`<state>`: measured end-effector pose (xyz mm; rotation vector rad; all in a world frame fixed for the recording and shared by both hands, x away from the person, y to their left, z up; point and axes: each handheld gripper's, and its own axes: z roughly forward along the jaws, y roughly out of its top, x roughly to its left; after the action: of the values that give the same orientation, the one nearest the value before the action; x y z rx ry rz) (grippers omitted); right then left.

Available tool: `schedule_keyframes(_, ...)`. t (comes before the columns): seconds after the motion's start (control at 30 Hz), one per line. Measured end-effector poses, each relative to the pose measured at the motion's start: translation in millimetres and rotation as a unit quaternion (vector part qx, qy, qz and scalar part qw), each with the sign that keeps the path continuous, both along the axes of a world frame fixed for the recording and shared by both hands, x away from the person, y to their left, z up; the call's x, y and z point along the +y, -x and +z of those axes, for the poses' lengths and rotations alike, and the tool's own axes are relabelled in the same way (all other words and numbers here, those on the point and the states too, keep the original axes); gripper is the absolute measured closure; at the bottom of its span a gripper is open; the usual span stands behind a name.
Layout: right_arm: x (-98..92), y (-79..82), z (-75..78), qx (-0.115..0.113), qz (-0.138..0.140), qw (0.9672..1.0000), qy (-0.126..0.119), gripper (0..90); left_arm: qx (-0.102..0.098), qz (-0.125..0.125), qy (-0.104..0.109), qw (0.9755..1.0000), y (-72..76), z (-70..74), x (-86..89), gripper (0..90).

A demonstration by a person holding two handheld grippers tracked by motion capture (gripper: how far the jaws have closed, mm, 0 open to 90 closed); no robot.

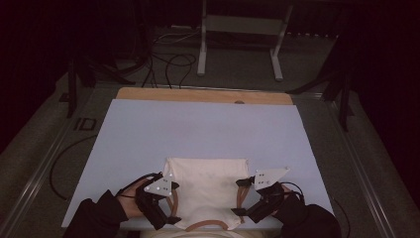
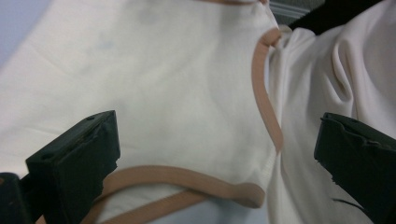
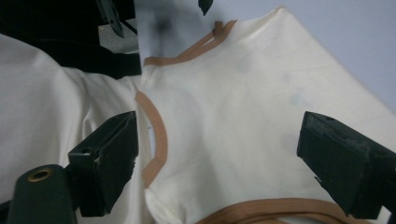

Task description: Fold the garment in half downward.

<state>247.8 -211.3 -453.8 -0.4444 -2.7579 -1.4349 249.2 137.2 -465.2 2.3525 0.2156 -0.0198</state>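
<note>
1. While both pairs of tongs hover over the near edge of the table [image 1: 148,129], a cream garment [image 1: 208,183] with tan trim [image 2: 266,107] lies folded flat between and beneath them.
2. The left tongs [image 1: 171,203] stand wide, nothing pinched; the cloth's tan-edged opening lies just below their jaws.
3. The right tongs [image 1: 239,197] also gape wide and empty, above the garment's other tan-trimmed edge.
4. More cream cloth [image 3: 42,107] hangs over the table edge behind both tongs, towards the person.
</note>
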Motion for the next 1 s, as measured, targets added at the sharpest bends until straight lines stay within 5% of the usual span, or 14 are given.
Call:
schedule_keyframes(0.43, -12.7, -24.2, 19.5, -0.041, -0.046, 0.998, -0.013, 9.5, -0.008, 0.041, 0.028, 0.9987, -29.6, 20.4, 11.0, 0.1)
schedule_keyframes(0.77, -18.3, -44.2, 24.2, -0.038, -0.068, 0.9968, -0.015, 9.5, -0.004, 0.068, 0.032, 0.9972, -54.5, 25.5, 18.1, 0.1)
schedule_keyframes(1.0, -21.0, -62.9, 20.6, -0.034, -0.082, 0.996, -0.006, 9.5, -0.02, 0.082, 0.029, 0.996, -69.8, 20.8, 21.8, 0.1)
